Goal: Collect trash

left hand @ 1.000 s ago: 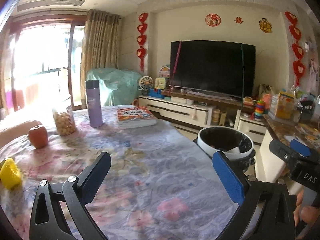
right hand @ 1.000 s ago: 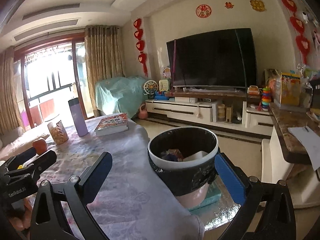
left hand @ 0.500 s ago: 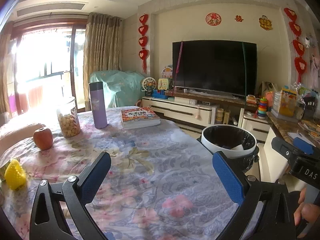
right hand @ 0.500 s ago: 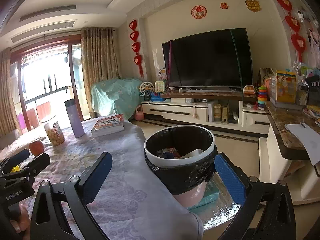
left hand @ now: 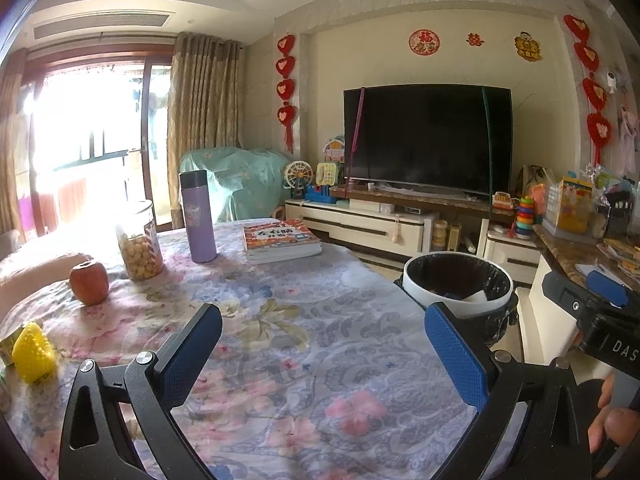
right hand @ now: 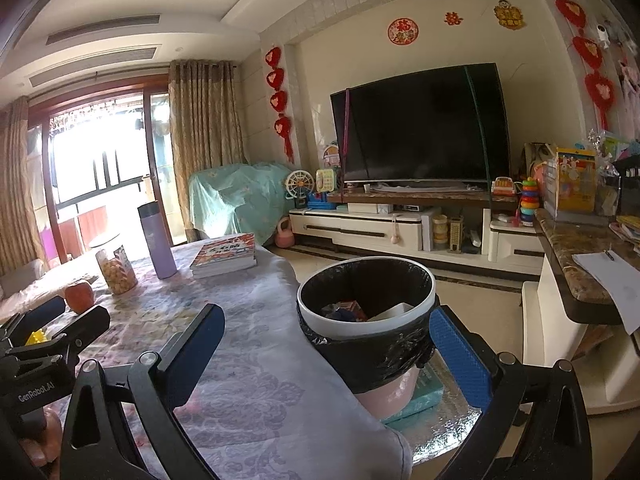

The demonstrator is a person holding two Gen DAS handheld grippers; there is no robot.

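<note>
A white-rimmed trash bin (right hand: 366,322) with a black liner stands on the floor beside the table's right edge, with scraps inside; it also shows in the left wrist view (left hand: 458,292). My left gripper (left hand: 320,352) is open and empty above the floral tablecloth (left hand: 280,340). My right gripper (right hand: 326,346) is open and empty, held above the table edge near the bin. The right gripper body shows at the right of the left wrist view (left hand: 592,312). The left gripper body shows at the left of the right wrist view (right hand: 44,340).
On the table stand an apple (left hand: 89,282), a snack jar (left hand: 138,240), a purple flask (left hand: 197,216), a book stack (left hand: 282,239) and a yellow object (left hand: 32,352). A TV cabinet (right hand: 400,232) and a marble counter (right hand: 580,256) lie beyond.
Both grippers have drawn back and risen slightly, so the bin and table items sit a little farther off. Both stay open and empty.
</note>
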